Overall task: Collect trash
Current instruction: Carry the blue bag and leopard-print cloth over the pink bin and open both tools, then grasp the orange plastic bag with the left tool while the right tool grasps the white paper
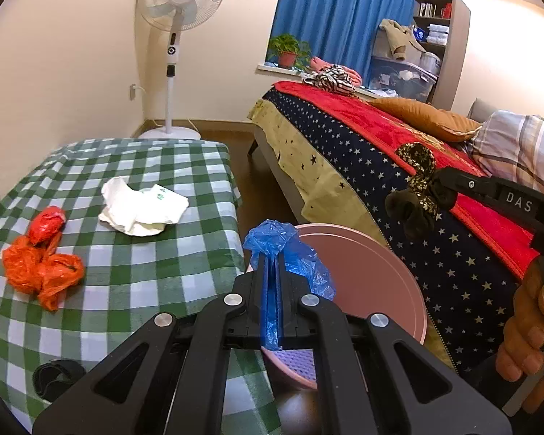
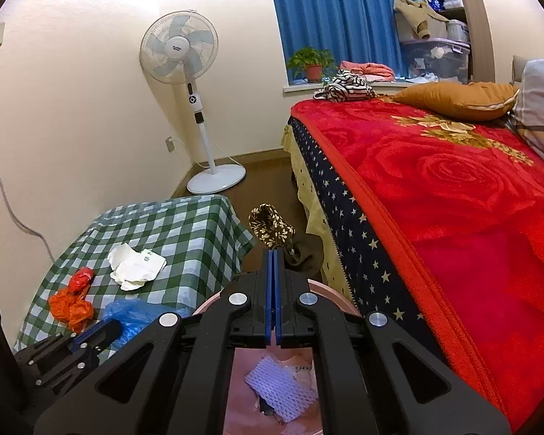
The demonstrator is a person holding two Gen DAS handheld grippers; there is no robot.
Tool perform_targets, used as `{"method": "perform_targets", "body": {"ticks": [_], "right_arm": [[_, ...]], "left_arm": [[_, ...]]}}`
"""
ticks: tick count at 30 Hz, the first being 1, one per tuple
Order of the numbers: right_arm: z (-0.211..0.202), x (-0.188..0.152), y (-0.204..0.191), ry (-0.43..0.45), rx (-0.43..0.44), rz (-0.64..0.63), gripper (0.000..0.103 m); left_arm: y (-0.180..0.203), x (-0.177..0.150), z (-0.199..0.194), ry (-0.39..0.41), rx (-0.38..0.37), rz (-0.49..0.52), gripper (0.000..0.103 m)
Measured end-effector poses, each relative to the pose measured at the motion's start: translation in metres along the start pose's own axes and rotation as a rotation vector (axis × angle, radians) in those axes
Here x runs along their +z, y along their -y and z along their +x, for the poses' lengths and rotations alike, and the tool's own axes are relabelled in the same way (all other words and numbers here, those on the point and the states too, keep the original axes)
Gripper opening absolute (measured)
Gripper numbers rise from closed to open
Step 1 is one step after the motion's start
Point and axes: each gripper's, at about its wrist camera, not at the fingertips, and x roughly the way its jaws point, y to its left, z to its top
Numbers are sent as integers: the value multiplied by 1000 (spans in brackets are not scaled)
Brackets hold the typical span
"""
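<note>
My left gripper (image 1: 271, 253) is shut on a crumpled blue plastic bag (image 1: 290, 250), held over the rim of the pink trash bin (image 1: 373, 282). My right gripper (image 2: 275, 253) is shut on a dark cloth with a gold floral pattern (image 2: 272, 226), which hangs above the bin (image 2: 330, 291); the cloth also shows in the left wrist view (image 1: 419, 188). The bin holds white foam netting (image 2: 283, 391). On the green checked table (image 1: 134, 282) lie an orange plastic bag (image 1: 40, 268) with a red wrapper and a crumpled white paper (image 1: 141, 206).
A bed with a red rose blanket (image 2: 453, 195) stands right of the bin. A white standing fan (image 1: 177, 36) is in the far corner. A black strap (image 1: 54, 377) lies at the table's near edge. Brown floor runs between table and bed.
</note>
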Motion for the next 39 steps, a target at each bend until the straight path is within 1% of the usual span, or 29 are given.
{"method": "perform_targets", "body": {"ticks": [6,12,17,19,20,21,22,24,26,28,32,39], "right_arm": [[2,-1,2,-6,-11,6,1],[3,0,3,-9,-17,8,1],[4,-1,3,-10,-23,10,1],[4,-1,4,-12,-26,14,2],[4,-1,4,-10,-30,17,5],[4,-1,5,-7,-46,22,6],[4,-1,6,-5,-60,31,7],[4,-1,10,-5,-66,53,15],[4,-1,12,-3,-74,62,29],[4,-2,11,0,-73,60,34],[4,-4,5,-3,-70,42,37],[-3,-7,-4,13,-38,21,38]], "left_arm": [[9,0,14,-20,-17,16,3],[14,3,20,-28,-36,22,3],[15,3,25,-46,-52,15,3],[15,3,26,-59,-70,7,3],[15,3,27,-63,-74,6,4],[15,2,27,-69,-74,7,7],[15,2,27,-71,-76,5,16],[12,1,24,-67,-78,-5,25],[9,0,23,-68,-76,-10,25],[5,-1,19,-68,-74,-14,25],[-5,-2,9,-60,-70,-29,25],[-25,-3,-18,-32,-40,-36,25]]}}
